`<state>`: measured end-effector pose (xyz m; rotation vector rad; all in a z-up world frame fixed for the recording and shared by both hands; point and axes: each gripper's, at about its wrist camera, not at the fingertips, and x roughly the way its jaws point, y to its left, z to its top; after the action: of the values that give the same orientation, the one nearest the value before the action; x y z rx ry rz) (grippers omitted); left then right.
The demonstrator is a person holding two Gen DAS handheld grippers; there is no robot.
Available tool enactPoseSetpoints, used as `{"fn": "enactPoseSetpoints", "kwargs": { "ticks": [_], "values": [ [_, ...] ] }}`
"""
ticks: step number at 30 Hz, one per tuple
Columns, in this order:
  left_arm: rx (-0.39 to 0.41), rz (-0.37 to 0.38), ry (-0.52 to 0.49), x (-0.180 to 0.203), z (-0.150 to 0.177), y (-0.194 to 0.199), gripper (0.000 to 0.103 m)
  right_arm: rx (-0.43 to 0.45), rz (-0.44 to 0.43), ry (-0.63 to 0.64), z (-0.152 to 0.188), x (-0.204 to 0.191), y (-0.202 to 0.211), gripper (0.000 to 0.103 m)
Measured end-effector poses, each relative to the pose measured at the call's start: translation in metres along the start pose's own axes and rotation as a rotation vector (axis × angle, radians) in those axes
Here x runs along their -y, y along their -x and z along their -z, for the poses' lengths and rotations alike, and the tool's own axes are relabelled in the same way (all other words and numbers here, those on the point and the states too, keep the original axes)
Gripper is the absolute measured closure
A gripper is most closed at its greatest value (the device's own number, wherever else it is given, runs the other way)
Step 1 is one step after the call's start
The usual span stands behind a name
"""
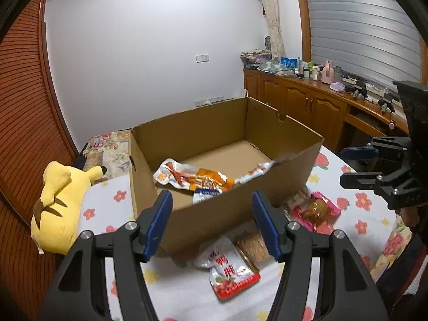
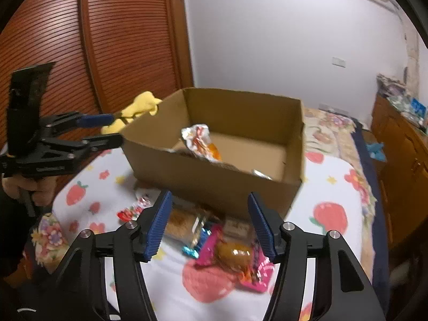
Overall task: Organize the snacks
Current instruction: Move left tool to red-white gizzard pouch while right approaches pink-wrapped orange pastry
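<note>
Left wrist view: the left gripper (image 1: 211, 224) stands spread and empty before the cardboard box (image 1: 203, 214), an orange snack packet (image 1: 192, 178) inside, a red-and-white pouch (image 1: 230, 272) just below its fingers.

Right wrist view: the right gripper (image 2: 210, 223), spread and empty, frames a pink snack packet (image 2: 235, 256) lying outside the box (image 2: 214, 184).

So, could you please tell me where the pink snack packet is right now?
The pink snack packet lies on the floral sheet outside the cardboard box, near its front right corner, below the right gripper.
</note>
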<state>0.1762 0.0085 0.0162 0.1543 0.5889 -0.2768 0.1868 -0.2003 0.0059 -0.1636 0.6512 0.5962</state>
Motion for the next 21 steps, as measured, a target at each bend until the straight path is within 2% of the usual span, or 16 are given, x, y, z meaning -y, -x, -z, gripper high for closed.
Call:
{"fn": "enactPoseSetpoints", "kwargs": {
  "ticks": [6, 21],
  "values": [
    [-0.011, 0.007, 0.021, 0.007, 0.027, 0.002, 0.037, -0.016, 0.069, -0.040, 0.026, 0.005, -0.002, 0.031],
    [-0.110, -0.010, 0.097, 0.004, 0.086, -0.046, 0.037, -0.095, 0.126, -0.104, 0.068, 0.016, -0.050, 0.031]
  ]
}}
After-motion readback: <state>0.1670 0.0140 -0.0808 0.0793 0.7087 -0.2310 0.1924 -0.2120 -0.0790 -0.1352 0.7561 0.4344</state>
